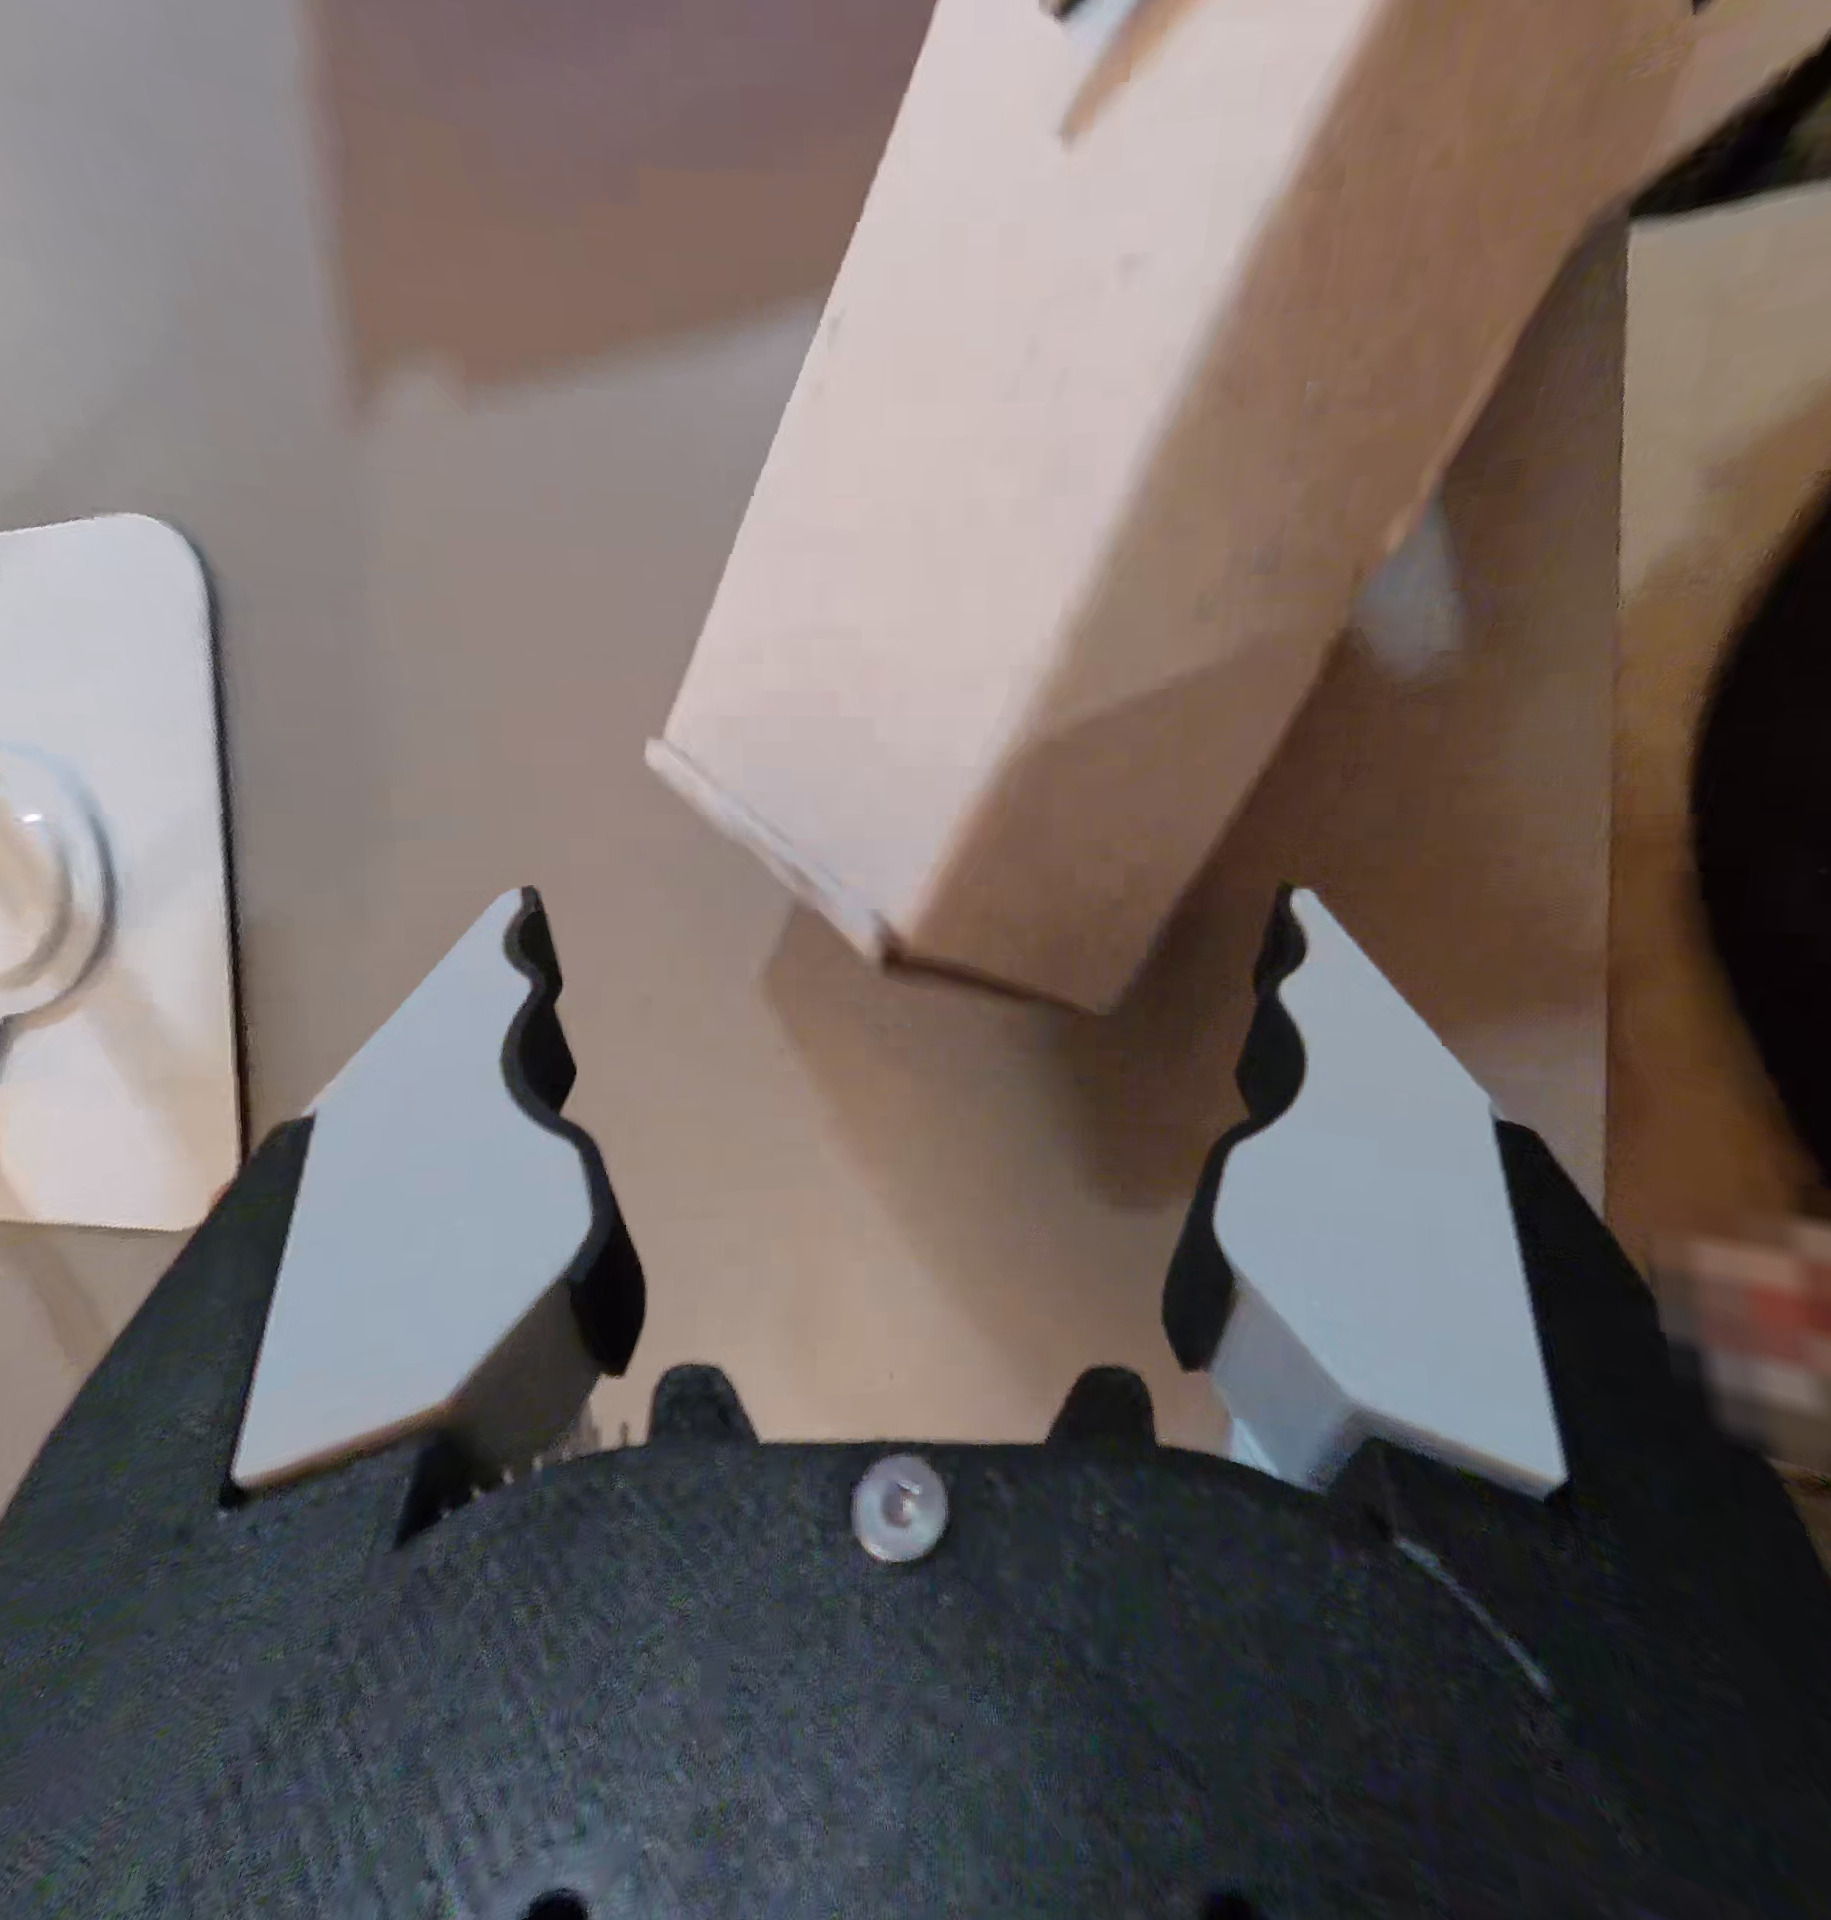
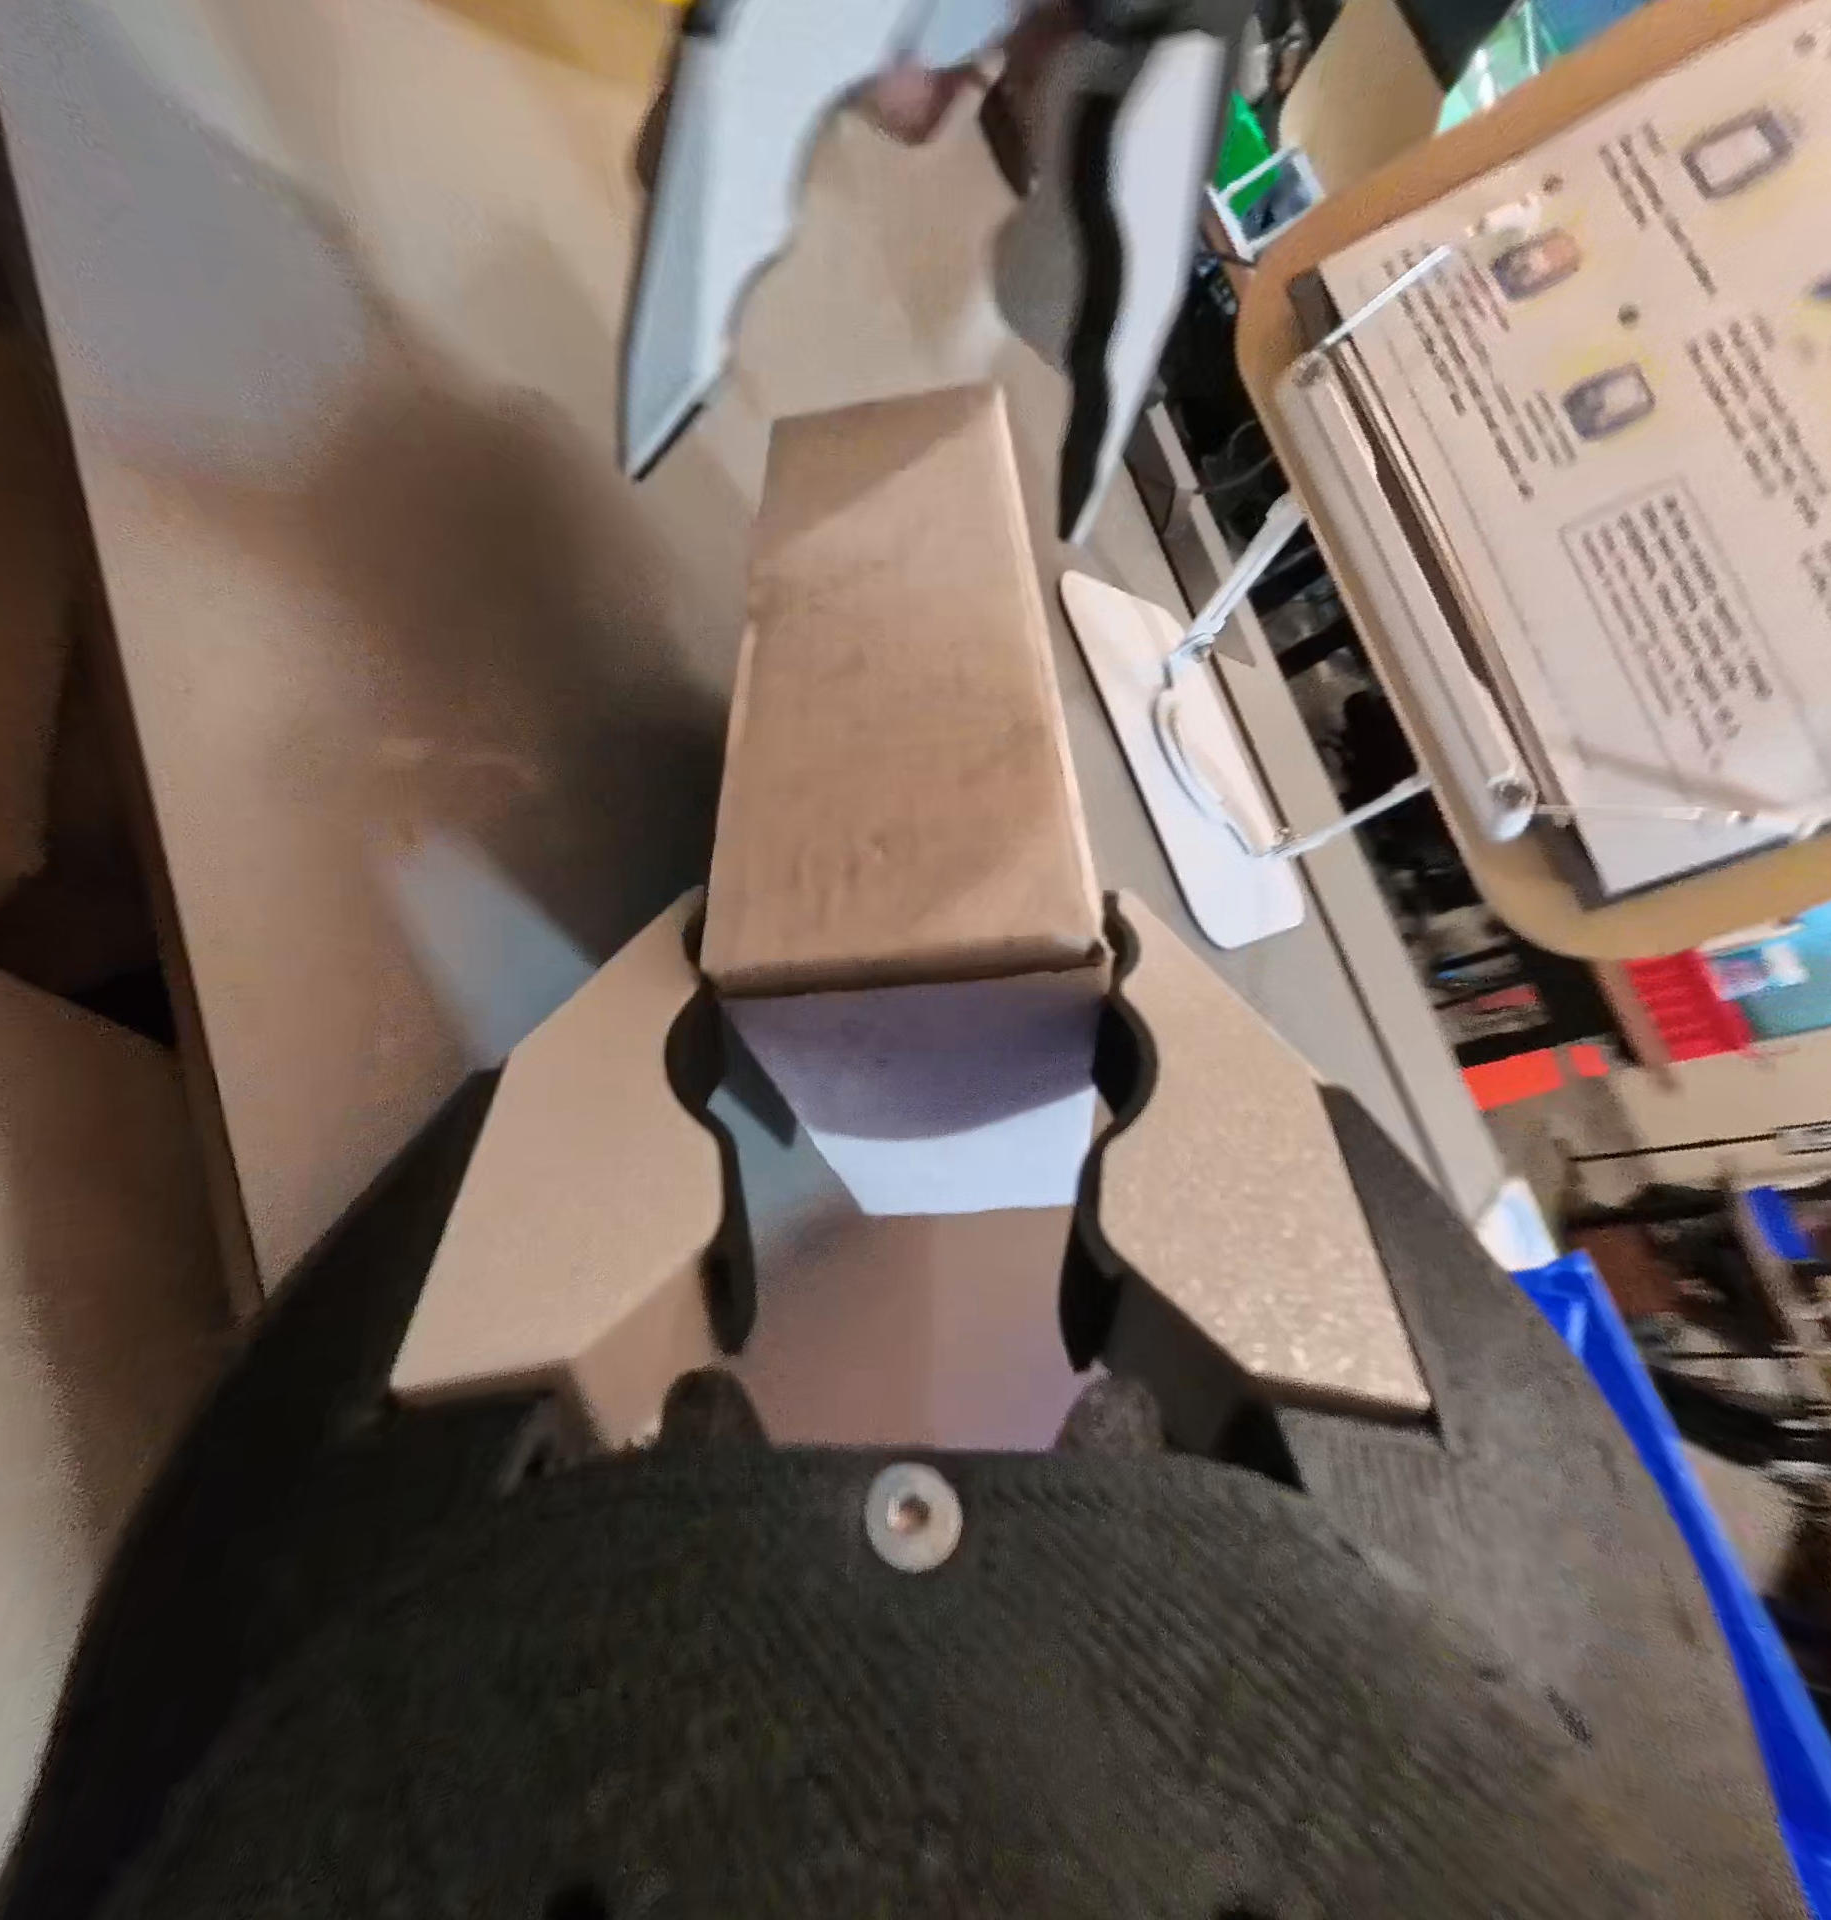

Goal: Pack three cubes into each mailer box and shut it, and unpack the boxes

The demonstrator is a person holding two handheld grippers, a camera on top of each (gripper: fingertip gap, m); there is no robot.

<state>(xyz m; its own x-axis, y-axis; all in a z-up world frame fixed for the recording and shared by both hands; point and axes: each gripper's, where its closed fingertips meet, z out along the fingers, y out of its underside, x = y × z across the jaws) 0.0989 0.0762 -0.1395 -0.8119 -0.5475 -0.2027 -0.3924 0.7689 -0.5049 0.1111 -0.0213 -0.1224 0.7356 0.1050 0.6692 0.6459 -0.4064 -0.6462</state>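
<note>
left wrist: close, faces mailer box (image 1: 1004,582) | right wrist: along it, close | shared: box, table (image 2: 391,436)

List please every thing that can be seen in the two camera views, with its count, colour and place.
mailer box: one, brown cardboard, shut as far as can be seen, held off the table by its near end, tilted in the left wrist view.
table: one, beige, under the box.
stand base: one, white, flat with rounded corners, on the table near its edge, with a wire support.
printed board: one, beige with a sheet on it, leaning on the wire stand.
background clutter: red and blue items, too blurred to name.
right gripper: one, black with pale fingers, shut on the box end.
left gripper: one, black with pale fingers, open, near the box's far end.
</note>
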